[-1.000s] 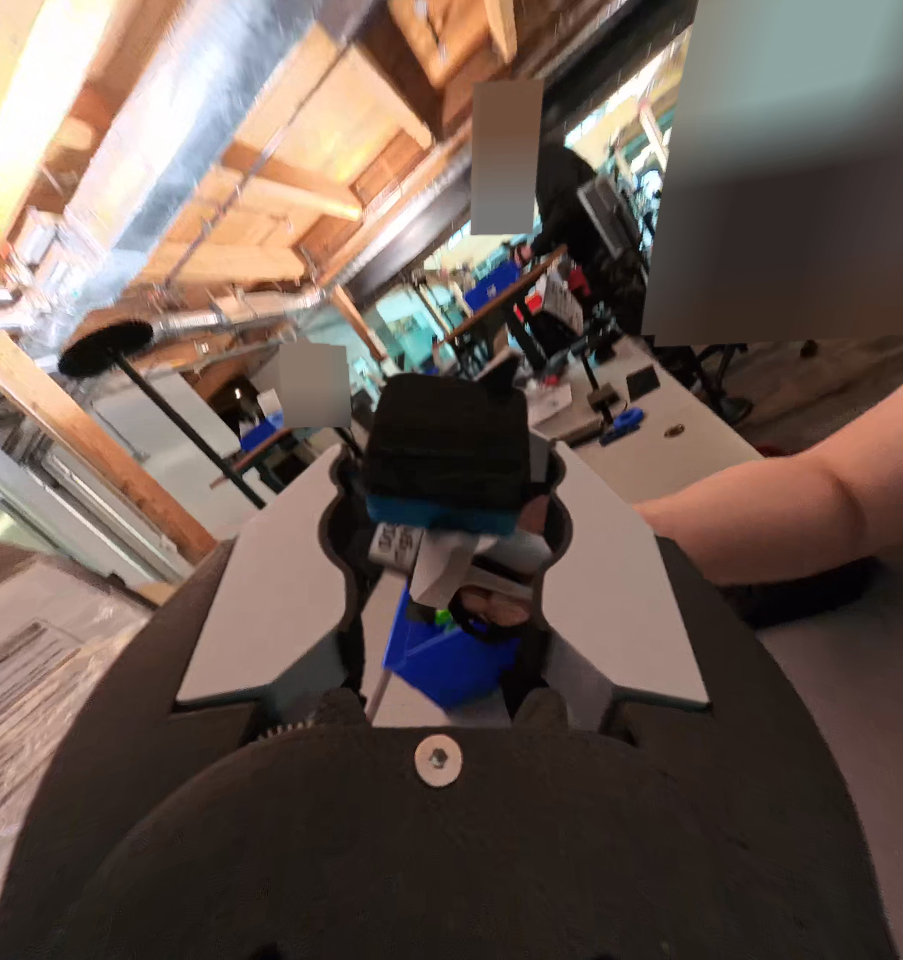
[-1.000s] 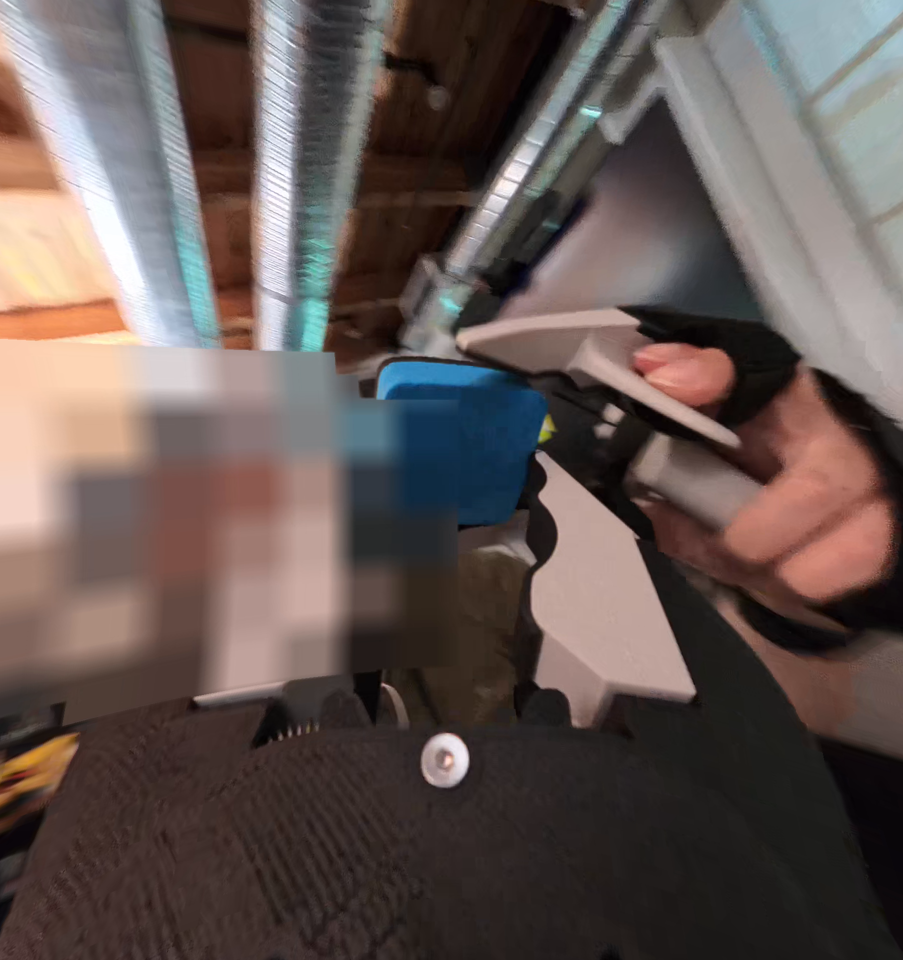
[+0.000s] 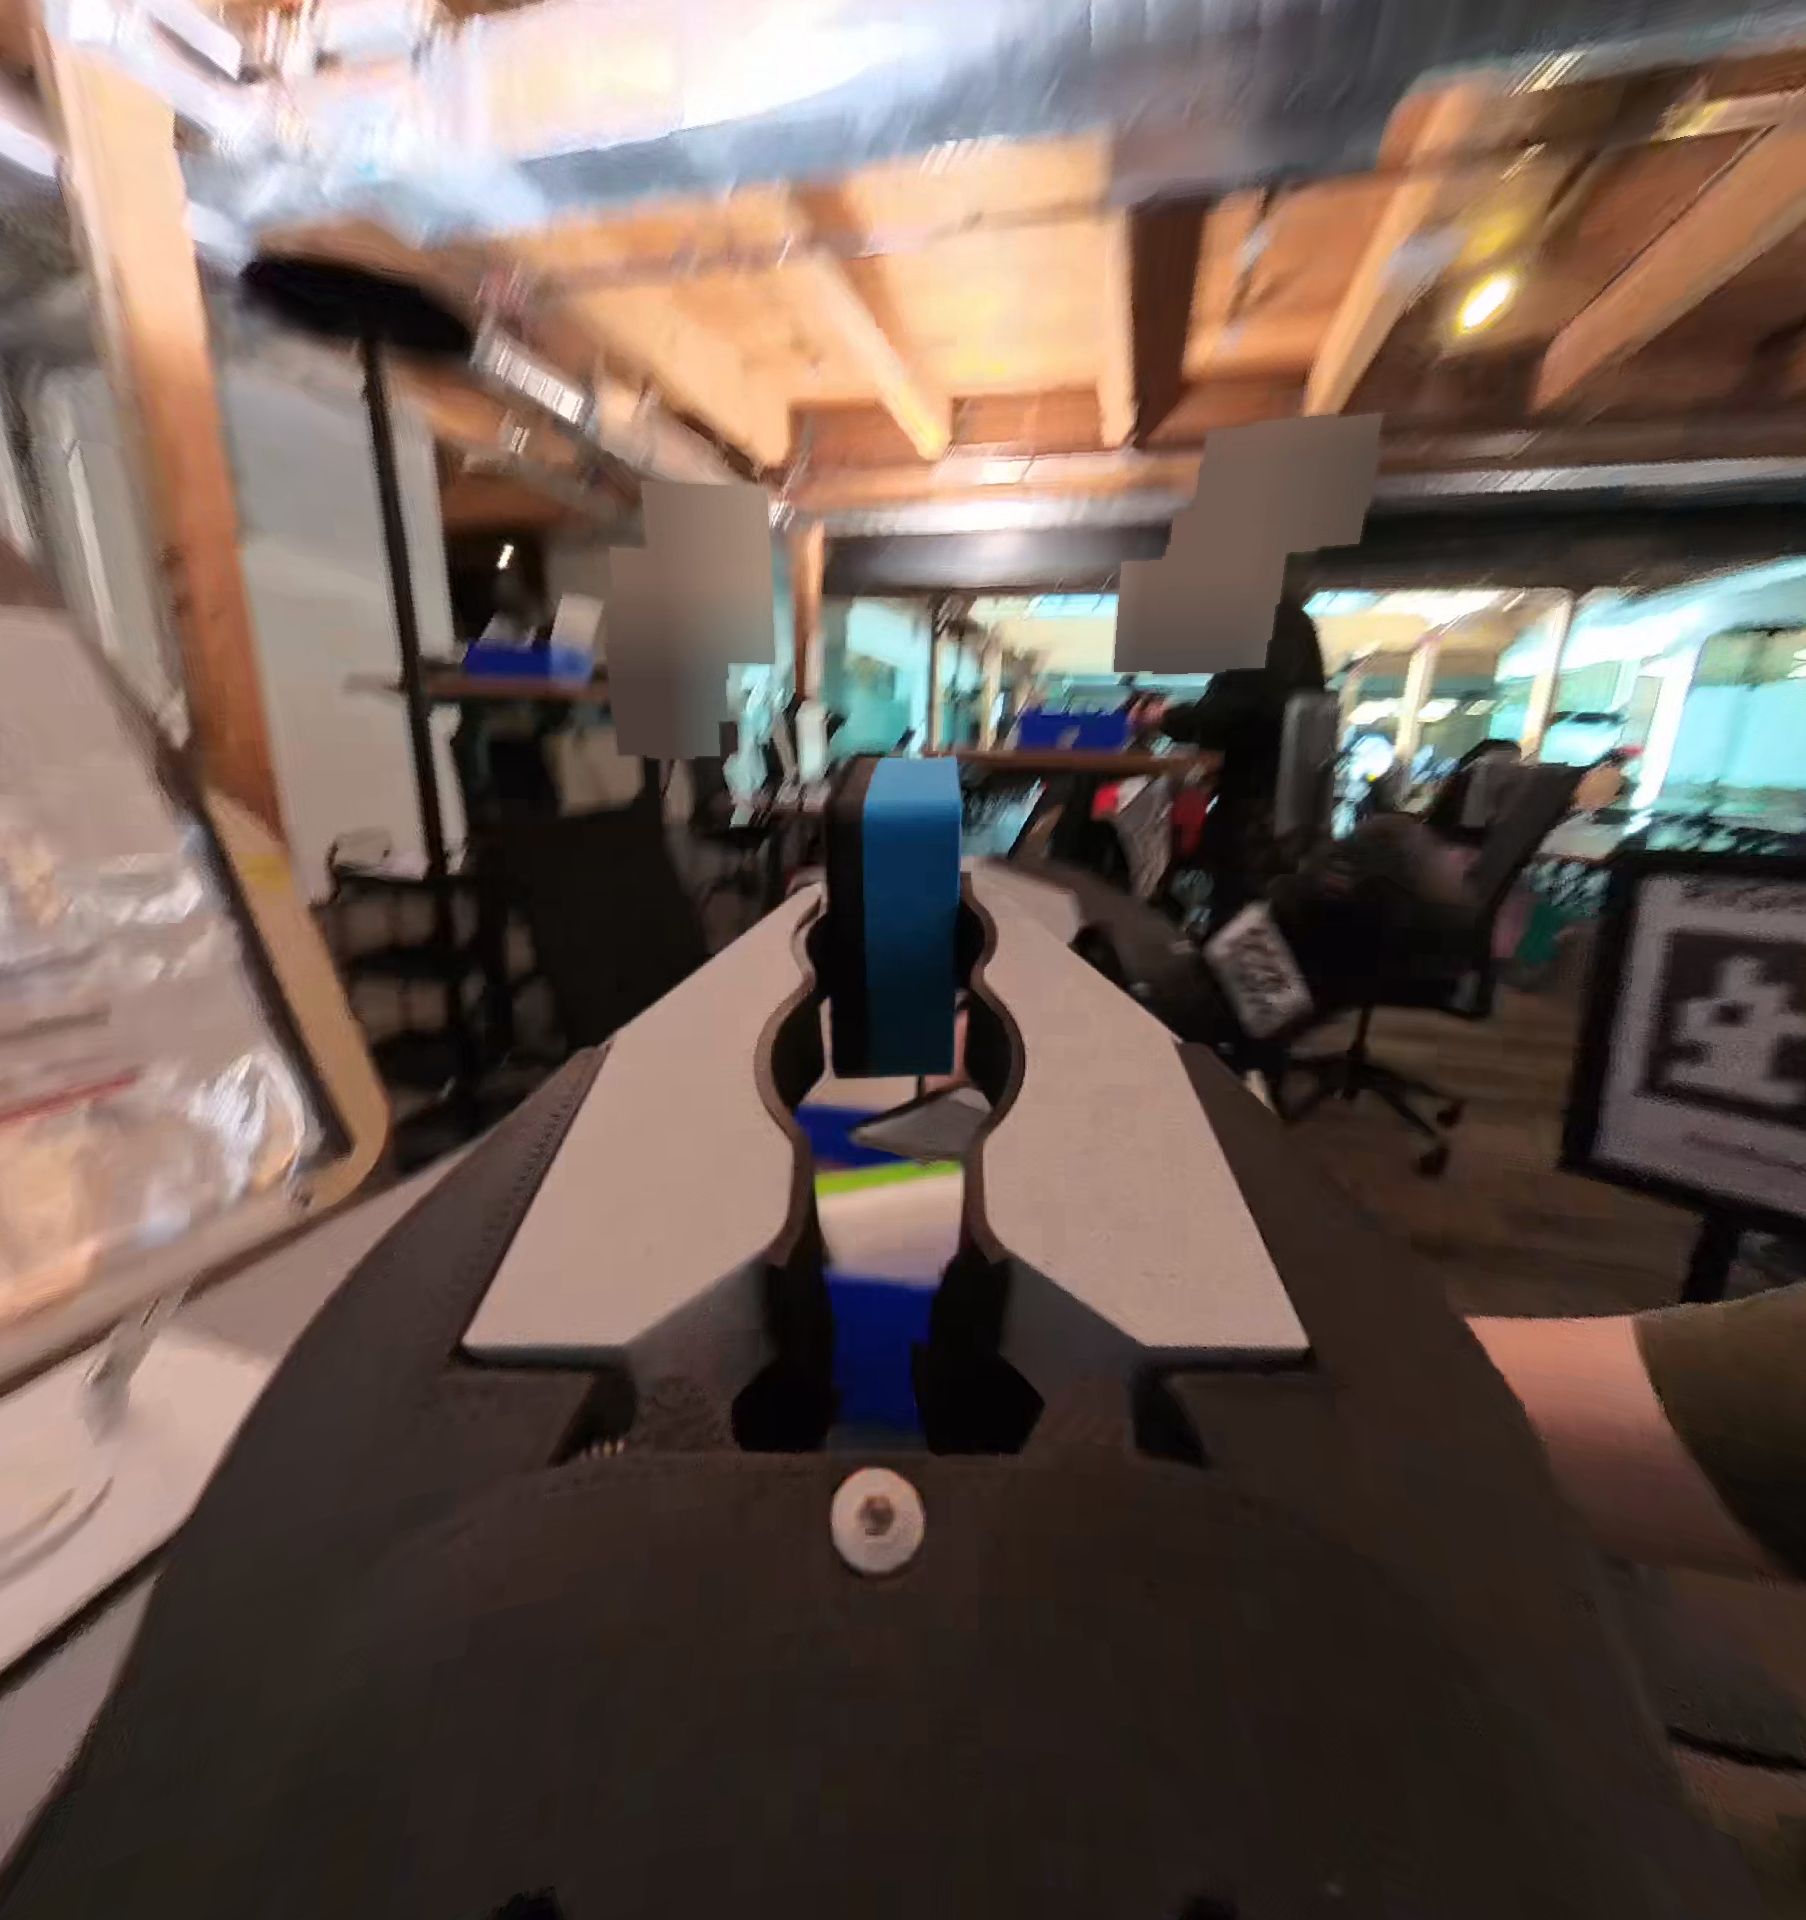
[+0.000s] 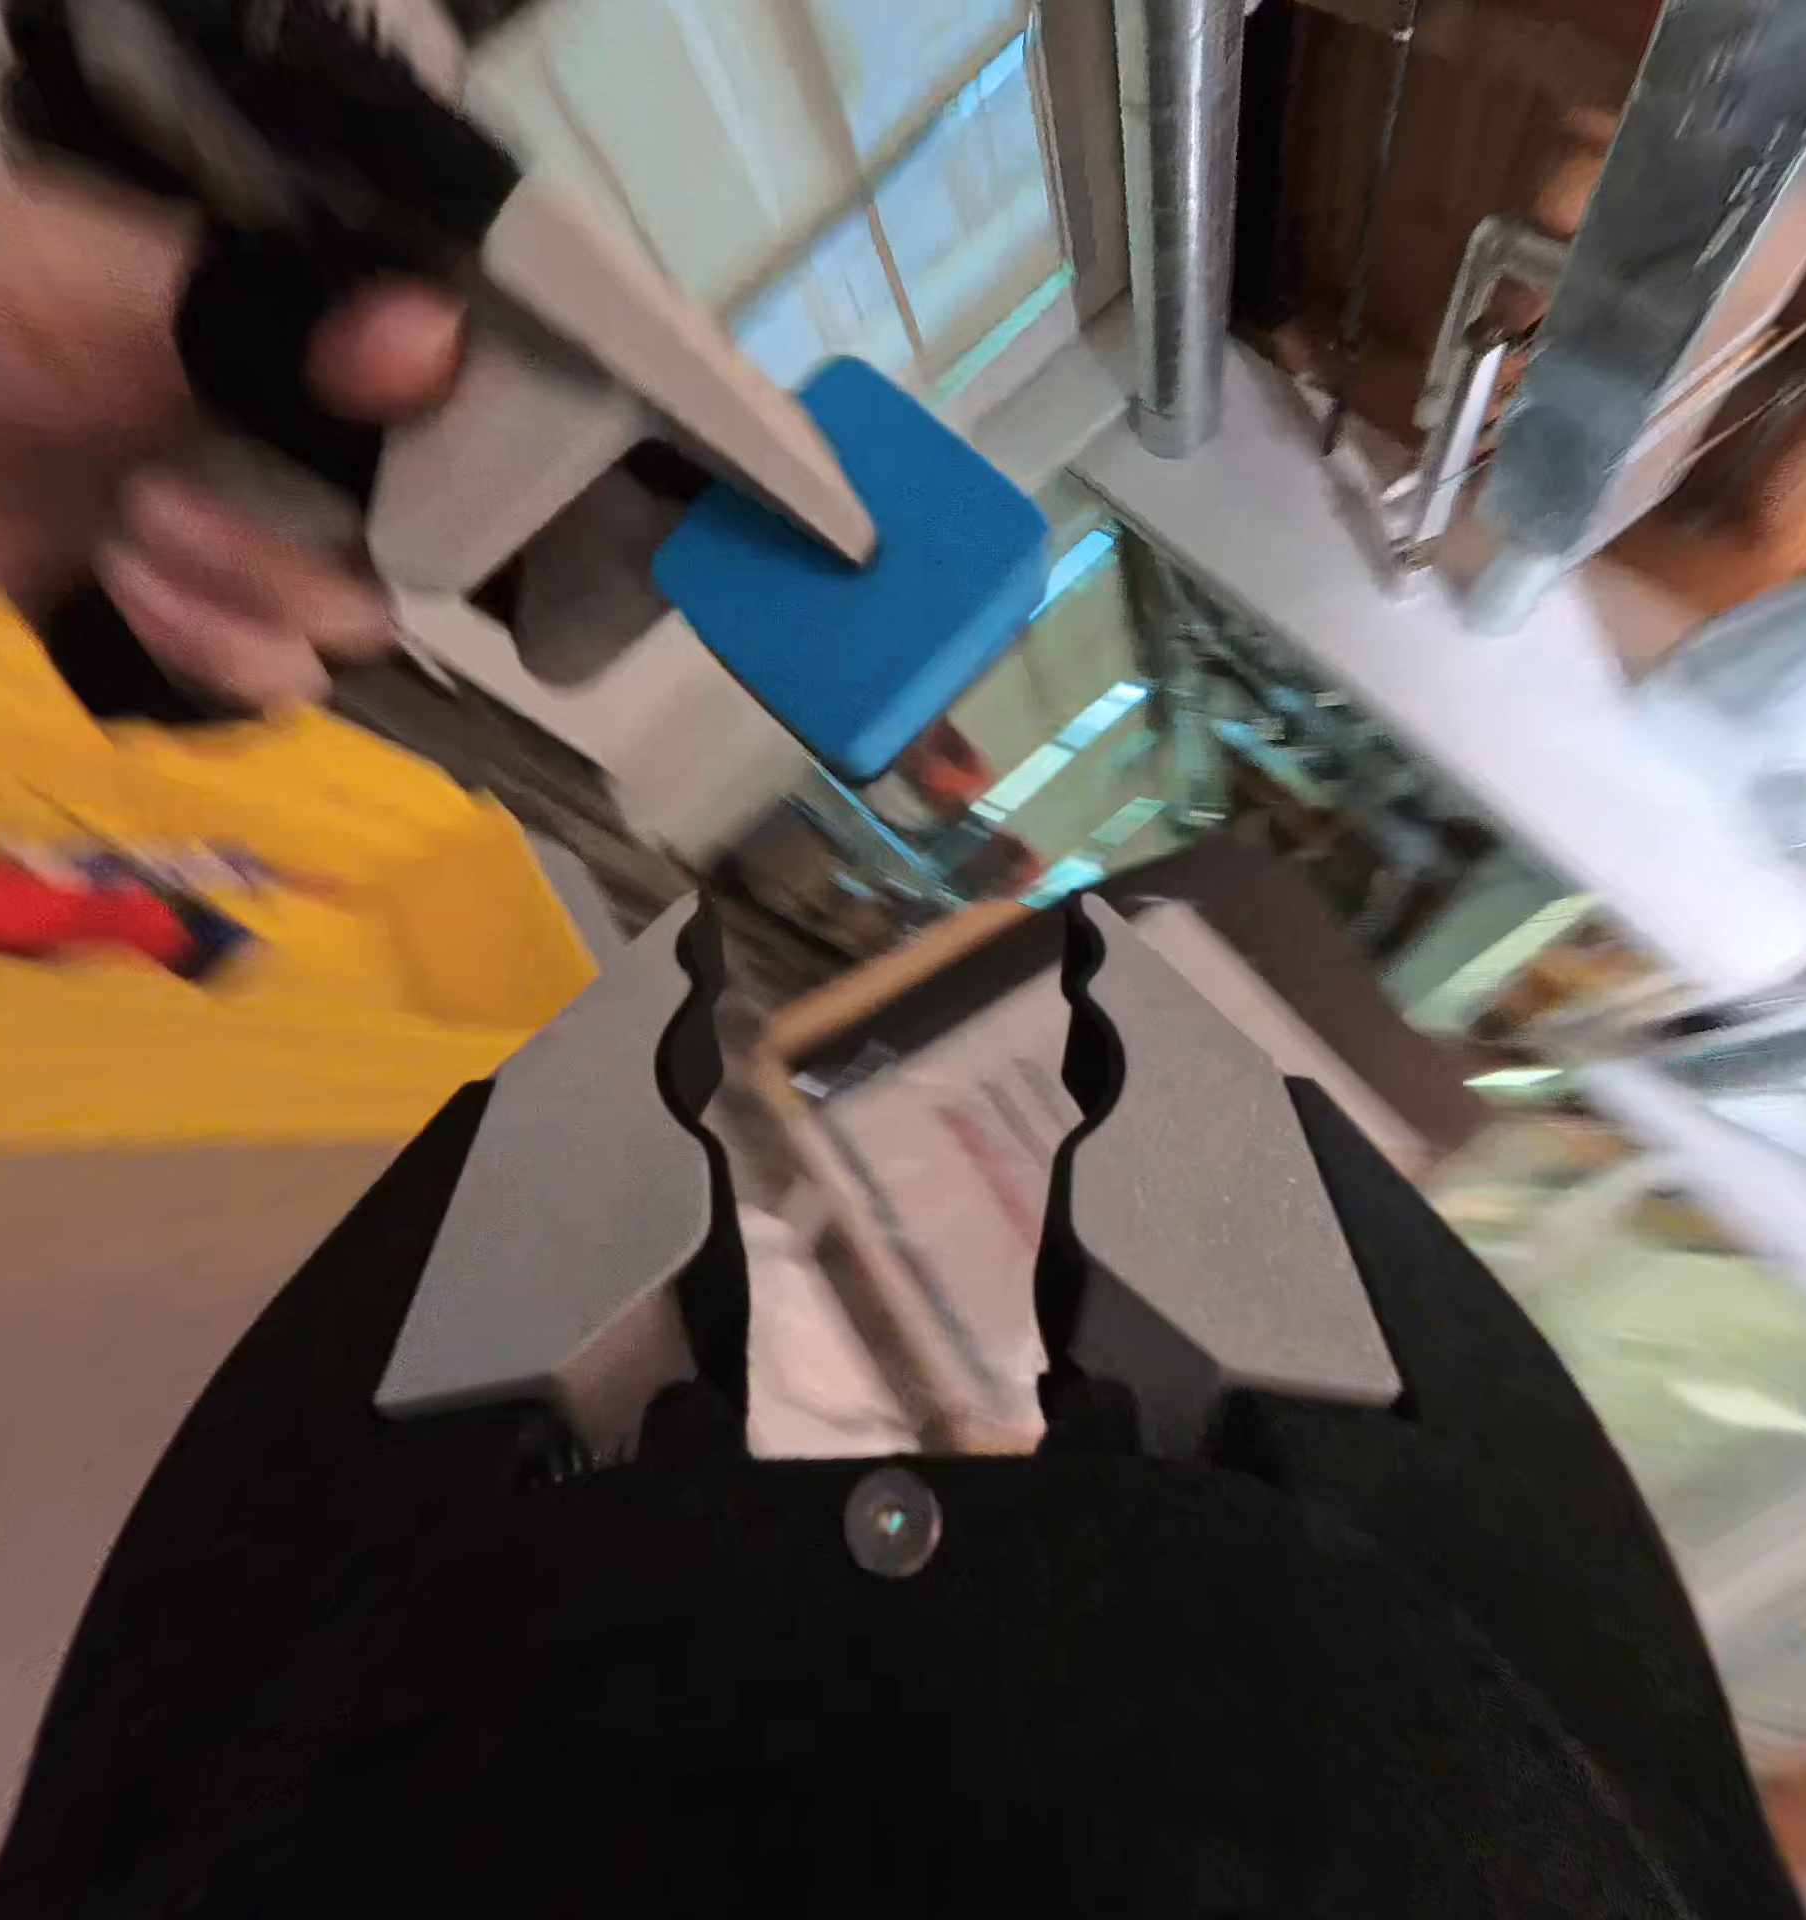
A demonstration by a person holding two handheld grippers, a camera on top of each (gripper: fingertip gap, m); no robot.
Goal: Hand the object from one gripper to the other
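Two risks stand out: the left gripper (image 3: 894,920), clamped near one edge of the blue-and-black sponge block (image 3: 904,914) in mid-air, could let it pivot or slip, while the right gripper (image 4: 891,914) hangs apart and empty.

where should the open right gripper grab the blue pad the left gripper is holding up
Judging from the right wrist view, take the flat, rounded-corner blue foam pad by its free lower corner, away from the left gripper. The right gripper, open and empty, should close one finger on each broad face, since the pad is thin.
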